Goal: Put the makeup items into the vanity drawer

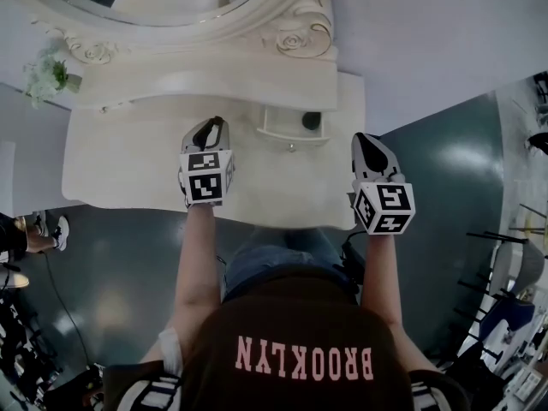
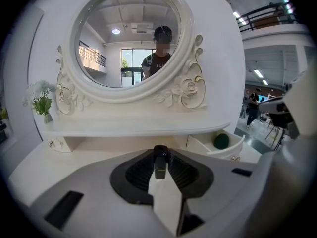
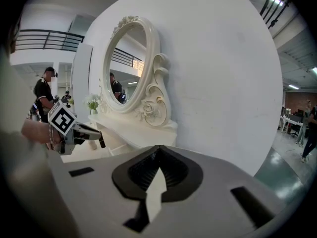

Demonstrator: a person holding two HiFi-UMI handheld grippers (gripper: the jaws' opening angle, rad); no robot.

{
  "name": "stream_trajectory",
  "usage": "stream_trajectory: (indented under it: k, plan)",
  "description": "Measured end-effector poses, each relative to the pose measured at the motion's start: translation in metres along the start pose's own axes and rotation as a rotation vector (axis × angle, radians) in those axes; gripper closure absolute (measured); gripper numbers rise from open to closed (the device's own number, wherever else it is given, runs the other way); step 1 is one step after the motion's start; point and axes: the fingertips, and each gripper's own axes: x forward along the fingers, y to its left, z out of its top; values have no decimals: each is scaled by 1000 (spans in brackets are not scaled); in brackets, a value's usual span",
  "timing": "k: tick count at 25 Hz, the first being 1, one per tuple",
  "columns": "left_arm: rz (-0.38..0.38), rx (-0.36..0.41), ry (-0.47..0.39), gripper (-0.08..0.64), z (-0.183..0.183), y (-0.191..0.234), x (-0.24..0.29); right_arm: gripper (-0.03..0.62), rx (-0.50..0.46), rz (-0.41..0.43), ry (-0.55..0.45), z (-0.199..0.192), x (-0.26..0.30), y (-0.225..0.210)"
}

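Observation:
My left gripper [image 2: 159, 158] is shut on a small black tube-shaped makeup item [image 2: 159, 165], held upright between its pads. In the head view this left gripper [image 1: 208, 128] hangs over the white vanity top [image 1: 128, 161], just left of the small open drawer [image 1: 289, 131]. A dark green round item [image 1: 312, 120] lies inside that drawer [image 2: 225, 150], seen also as a green ball [image 2: 221, 141]. My right gripper [image 1: 369, 142] floats off the vanity's right edge, jaws together with nothing between them [image 3: 157, 166].
An oval mirror [image 2: 126, 38] with carved roses backs the vanity, above a narrow shelf [image 2: 133, 128]. A small vase of flowers [image 1: 47, 75] stands at the far left. A person's feet [image 1: 38, 229] are on the floor at the left; black stands [image 1: 505, 255] at the right.

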Motion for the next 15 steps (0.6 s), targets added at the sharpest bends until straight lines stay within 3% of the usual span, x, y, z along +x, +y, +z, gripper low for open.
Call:
stream_trajectory:
  k: [15]
  plan:
    - [57, 34, -83, 477, 57, -26, -36, 598, 44, 24, -108, 42, -29, -35]
